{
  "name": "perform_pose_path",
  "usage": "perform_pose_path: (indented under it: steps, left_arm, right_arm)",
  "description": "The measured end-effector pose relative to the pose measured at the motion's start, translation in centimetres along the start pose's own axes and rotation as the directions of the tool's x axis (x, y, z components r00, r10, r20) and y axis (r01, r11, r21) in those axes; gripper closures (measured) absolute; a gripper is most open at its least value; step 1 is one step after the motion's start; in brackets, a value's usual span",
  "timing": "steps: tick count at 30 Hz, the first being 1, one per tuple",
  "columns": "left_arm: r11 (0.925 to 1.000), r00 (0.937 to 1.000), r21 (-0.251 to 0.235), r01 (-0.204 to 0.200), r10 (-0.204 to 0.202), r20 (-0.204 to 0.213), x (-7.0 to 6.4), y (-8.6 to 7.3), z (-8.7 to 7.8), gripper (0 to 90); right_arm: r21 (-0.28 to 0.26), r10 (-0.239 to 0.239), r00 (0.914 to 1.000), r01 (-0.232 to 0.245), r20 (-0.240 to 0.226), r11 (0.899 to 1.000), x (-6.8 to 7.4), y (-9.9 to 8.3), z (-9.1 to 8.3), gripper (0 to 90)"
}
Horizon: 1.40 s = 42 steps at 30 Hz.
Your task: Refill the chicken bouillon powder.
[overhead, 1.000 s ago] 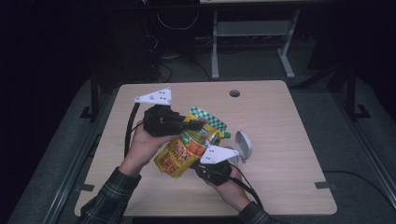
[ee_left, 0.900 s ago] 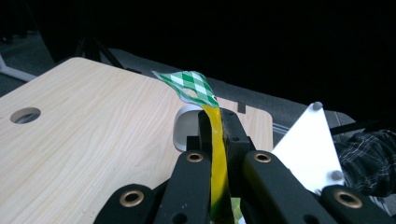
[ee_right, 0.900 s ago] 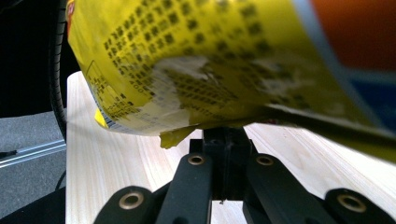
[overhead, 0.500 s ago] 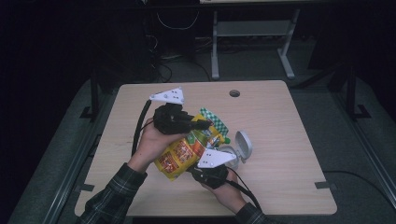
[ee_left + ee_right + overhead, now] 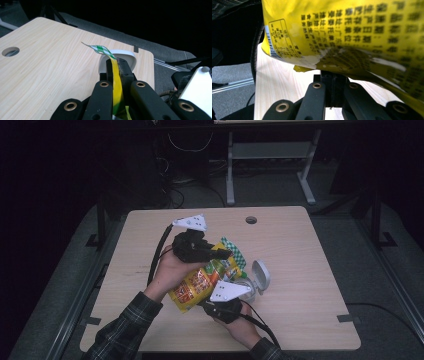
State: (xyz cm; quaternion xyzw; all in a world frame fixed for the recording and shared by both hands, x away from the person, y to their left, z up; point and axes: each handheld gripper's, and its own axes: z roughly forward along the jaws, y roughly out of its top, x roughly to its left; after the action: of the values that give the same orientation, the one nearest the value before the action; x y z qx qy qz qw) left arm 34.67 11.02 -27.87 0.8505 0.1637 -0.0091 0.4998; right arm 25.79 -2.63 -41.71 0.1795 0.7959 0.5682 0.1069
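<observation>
Two jaws of left gripper [image 5: 116,68] pinch yellow bag [image 5: 117,82].

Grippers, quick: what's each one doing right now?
Left gripper: shut on the yellow snack bag near its top.
Right gripper: jaws together under the bag; grip cannot be told.

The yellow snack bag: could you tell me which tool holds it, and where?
The left tool grips the yellow snack bag near its green-checked top; the right tool's hold cannot be told.
</observation>
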Motion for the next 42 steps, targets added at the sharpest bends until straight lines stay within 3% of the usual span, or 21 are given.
perform_pose_path:
  steps: [12, 22, 32, 42]
  left_arm:
    - [0.9975, 0.9998, 0.07, -0.001, 0.002, -0.02, 0.4, -0.2, 1.2, 90.0]
    - [0.9948, 0.9988, 0.1, 0.018, -0.013, -0.048, 0.6, -0.1, 1.5, 90.0]
    - [0.9897, 0.9989, 0.136, 0.044, -0.041, -0.023, 0.5, 0.2, 2.0, 90.0]
    - [0.9847, 0.9979, 0.163, 0.06, -0.056, -0.032, 0.5, 0.3, 2.5, 90.0]
  right_arm:
    - [0.001, -0.004, 0.9991, 0.004, -0.041, 1.0, 0.5, -0.1, 0.7, 90.0]
    - [-0.012, -0.012, 0.9992, 0.011, -0.039, 1.0, 0.6, -0.1, 1.0, 90.0]
    - [-0.025, -0.039, 0.9983, 0.038, -0.042, 0.999, 0.9, -0.1, 1.0, 90.0]
    - [-0.042, -0.045, 0.9979, 0.043, -0.047, 0.998, 0.9, -0.3, 1.0, 90.0]
